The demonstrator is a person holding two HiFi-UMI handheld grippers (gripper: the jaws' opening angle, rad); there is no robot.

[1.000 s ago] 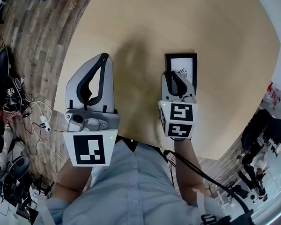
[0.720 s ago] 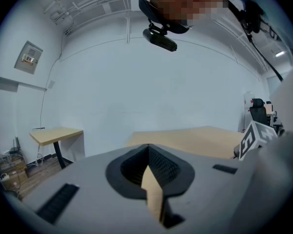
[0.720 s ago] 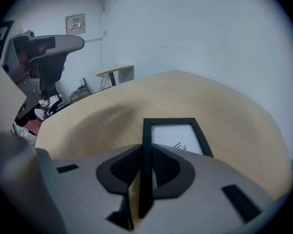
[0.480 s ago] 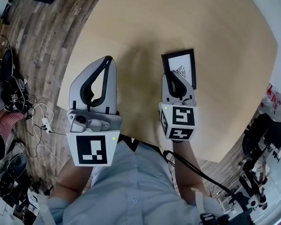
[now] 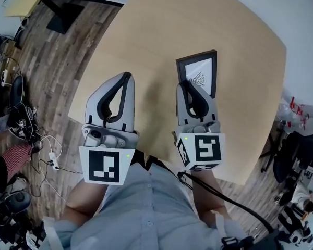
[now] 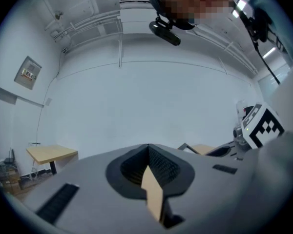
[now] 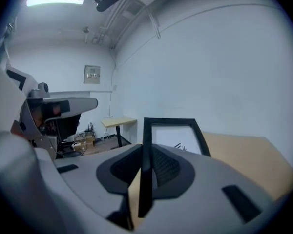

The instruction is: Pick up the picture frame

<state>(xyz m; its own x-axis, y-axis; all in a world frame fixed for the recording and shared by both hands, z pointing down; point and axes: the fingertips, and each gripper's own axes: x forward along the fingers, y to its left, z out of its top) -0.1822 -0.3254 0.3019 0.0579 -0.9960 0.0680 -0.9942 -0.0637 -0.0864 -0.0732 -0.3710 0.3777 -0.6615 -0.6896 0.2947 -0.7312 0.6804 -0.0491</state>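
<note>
Here the right gripper (image 5: 187,83) is seen clamped on the left rail of the picture frame (image 5: 200,73), which runs straight between its closed jaws in the right gripper view (image 7: 172,133). The frame is held out ahead of the jaws, tilted above the table (image 5: 240,40). The left gripper (image 5: 126,77) is held alongside with its jaws together and nothing gripped between them. A second ago the frame was lying square on the tabletop; it is now skewed and raised, and both grippers are shown closer to the head camera. Bare tabletop is left beyond and to both sides of the frame. The table's near edge is found under the grippers, with plank floor (image 5: 57,61) to the left.
</note>
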